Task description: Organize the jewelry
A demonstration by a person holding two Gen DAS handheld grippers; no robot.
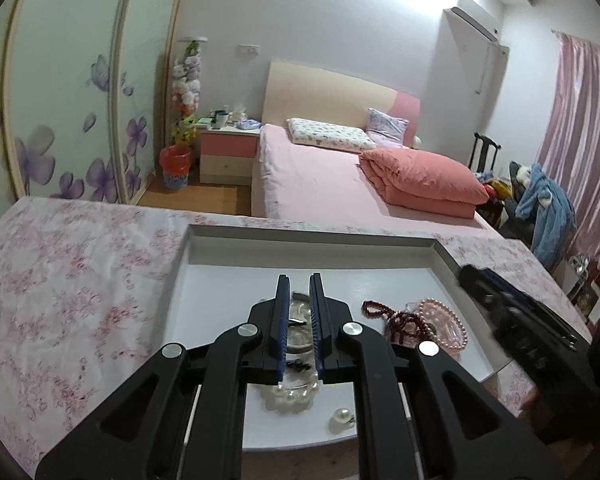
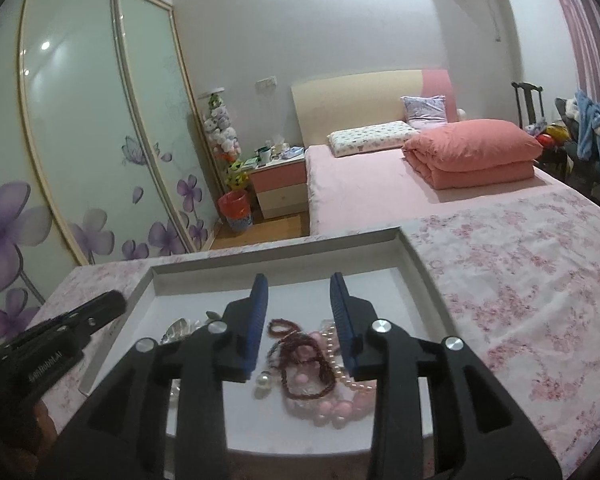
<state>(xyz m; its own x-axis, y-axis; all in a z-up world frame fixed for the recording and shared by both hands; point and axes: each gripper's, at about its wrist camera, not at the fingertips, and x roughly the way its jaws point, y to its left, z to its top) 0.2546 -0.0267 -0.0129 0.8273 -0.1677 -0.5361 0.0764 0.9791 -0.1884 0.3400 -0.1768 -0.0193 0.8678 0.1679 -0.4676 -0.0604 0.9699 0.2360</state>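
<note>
Right wrist: dark red bead strand between parted right gripper jaws.

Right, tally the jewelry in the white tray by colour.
Dark red, tangled bead strand: 1
Pink, pale pearl strand and large-bead bracelet: 2
White or clear, clear bead bracelet and loose white pearl: 2
Total: 5, leaving out anything hidden or too small to tell.

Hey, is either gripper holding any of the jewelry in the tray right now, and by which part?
Neither. The left gripper is shut, nothing visibly pinched. The right gripper is open above the dark red bead strand in the white tray, not touching it.
</note>
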